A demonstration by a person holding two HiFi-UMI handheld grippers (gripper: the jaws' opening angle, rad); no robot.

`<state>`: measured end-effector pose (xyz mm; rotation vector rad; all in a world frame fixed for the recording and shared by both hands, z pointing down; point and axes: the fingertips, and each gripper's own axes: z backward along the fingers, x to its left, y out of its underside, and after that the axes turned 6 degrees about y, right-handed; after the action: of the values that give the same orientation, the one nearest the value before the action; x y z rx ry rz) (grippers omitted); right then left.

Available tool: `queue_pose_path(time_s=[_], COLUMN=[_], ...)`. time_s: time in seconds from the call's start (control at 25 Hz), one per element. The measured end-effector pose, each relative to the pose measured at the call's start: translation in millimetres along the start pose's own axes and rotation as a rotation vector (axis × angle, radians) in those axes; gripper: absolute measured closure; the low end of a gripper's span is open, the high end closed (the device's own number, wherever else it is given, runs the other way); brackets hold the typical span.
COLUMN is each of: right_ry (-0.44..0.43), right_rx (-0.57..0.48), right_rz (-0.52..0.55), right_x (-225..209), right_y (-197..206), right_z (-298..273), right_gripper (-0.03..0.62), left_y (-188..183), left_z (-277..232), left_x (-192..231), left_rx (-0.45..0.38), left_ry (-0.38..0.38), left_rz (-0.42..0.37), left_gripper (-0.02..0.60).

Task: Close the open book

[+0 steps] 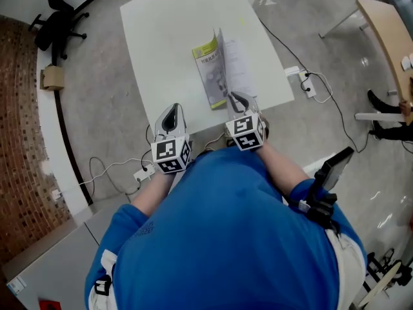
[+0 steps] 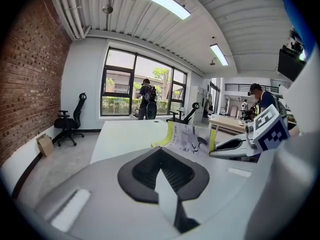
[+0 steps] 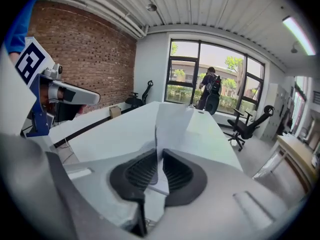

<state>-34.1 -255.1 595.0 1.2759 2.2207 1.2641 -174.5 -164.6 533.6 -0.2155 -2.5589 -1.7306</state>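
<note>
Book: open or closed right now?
Open. The right gripper holds a page upright, away from the rest of the book lying on the table.

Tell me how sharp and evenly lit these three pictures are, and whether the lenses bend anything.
Head view: even light, sharp, faint glare on the glossy grey floor. Left gripper view: heavy fisheye bending, dark corners, long ceiling light strip blown out. Right gripper view: same curving, large dark-framed window very bright, white page of the yellow-covered open book soft close to the lens.

left gripper (image 1: 171, 110): jaws together | right gripper (image 1: 236, 99): jaws pinched
</note>
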Motion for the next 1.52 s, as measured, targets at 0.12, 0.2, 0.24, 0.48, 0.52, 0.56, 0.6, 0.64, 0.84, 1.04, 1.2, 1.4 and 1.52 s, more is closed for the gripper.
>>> queue_pose_path(time_s=[0.12, 0.2, 0.24, 0.48, 0.52, 0.56, 0.6, 0.64, 0.84, 1.04, 1.2, 1.4, 1.52], right_ry=[0.004, 0.002, -0.001, -0.020, -0.022, -0.024, -0.026, -0.029, -0.034, -0.055, -0.067, -0.082, -0.069], right_rx=[0.021, 0.032, 0.038, 0.084, 0.093, 0.101, 0.108, 0.114, 0.121, 0.178, 0.207, 0.227, 0.253], right_rz=[-0.023, -0.040, -0.052, -0.186, -0.205, -0.222, -0.238, -0.252, -0.309, -0.406, -0.452, -0.506, -0.610], right_x=[-6.8, -10.2, -11.1, -22.4, -25.0, -26.8, -28.0, -29.0, -35.9, -40.8, -44.3, -43.7, -51.0], right_y=[6.4, 9.8, 12.1, 28.3, 30.7, 32.9, 34.9, 36.6, 39.7, 56.2, 65.1, 68.6, 77.0], right_z=[-1.7, -2.6, -3.5, -9.8, -10.3, -11.0, -11.8, -12.8, -17.2, -23.5, -32.3, -32.7, -35.5], right_gripper=[0.557, 0.557, 0.556, 0.548, 0.547, 0.546, 0.545, 0.545, 0.543, 0.515, 0.503, 0.502, 0.502], left_y=[-3.7, -5.8, -5.8, -4.3, -4.1, -3.8, -3.7, -3.7, -2.5, 1.9, 6.8, 5.7, 5.2], left_z=[-6.5, -9.3, -10.2, -17.6, -19.5, -21.3, -23.4, -25.7, -36.5, -44.0, -53.6, -57.4, -60.9], left_x=[-5.9, -9.2, -10.0, -14.6, -15.8, -16.8, -17.4, -18.2, -22.0, -21.2, -19.2, -20.6, -21.7], left_rx=[0.005, 0.009, 0.012, 0.033, 0.037, 0.039, 0.040, 0.040, 0.041, 0.050, 0.054, 0.054, 0.054], left_ry=[0.020, 0.027, 0.031, 0.040, 0.042, 0.044, 0.047, 0.049, 0.057, 0.059, 0.061, 0.072, 0.081], left_rz=[-0.015, -0.023, -0.025, -0.034, -0.034, -0.033, -0.033, -0.033, -0.028, -0.021, -0.014, -0.007, -0.007], left_gripper=[0.575, 0.575, 0.575, 0.575, 0.575, 0.575, 0.575, 0.575, 0.575, 0.575, 0.575, 0.575, 0.575])
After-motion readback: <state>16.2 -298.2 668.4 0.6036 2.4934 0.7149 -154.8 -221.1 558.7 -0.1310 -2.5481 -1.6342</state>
